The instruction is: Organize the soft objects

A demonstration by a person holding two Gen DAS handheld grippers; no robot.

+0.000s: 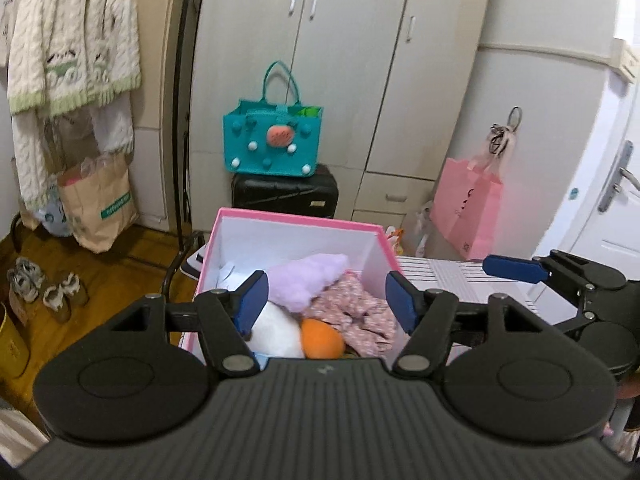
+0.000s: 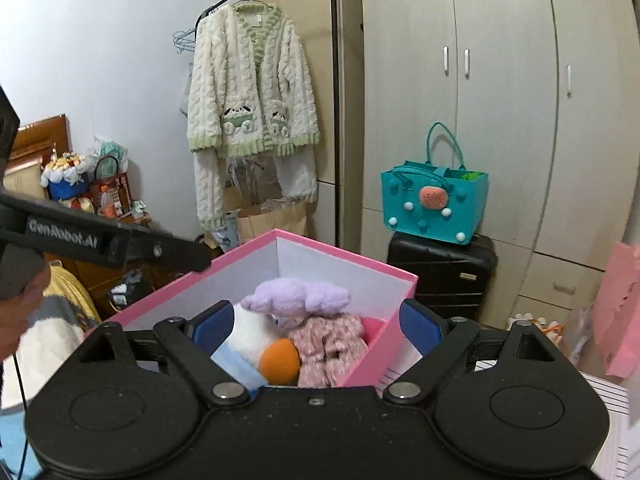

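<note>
A pink box (image 1: pixel 296 216) with white inner walls stands on a striped surface. In it lie a purple plush (image 1: pixel 308 280), a white plush toy with an orange part (image 1: pixel 280 332) and a pink floral cloth (image 1: pixel 356 312). My left gripper (image 1: pixel 328 302) hovers over the box's near side, open, with its blue pads apart and nothing pressed between them. At the right edge of the left wrist view shows one blue fingertip (image 1: pixel 514 270) of the other gripper. My right gripper (image 2: pixel 316 326) is open above the same box (image 2: pixel 344 252), over the purple plush (image 2: pixel 296 292) and the floral cloth (image 2: pixel 328 340).
A teal felt bag (image 1: pixel 272 140) sits on a black suitcase (image 1: pixel 286 194) against a grey wardrobe (image 1: pixel 348 60). A pink paper bag (image 1: pixel 466 208) hangs to the right. A cream cardigan (image 2: pixel 252 88) hangs on a rack, with a paper bag (image 1: pixel 100 204) and shoes (image 1: pixel 44 284) below.
</note>
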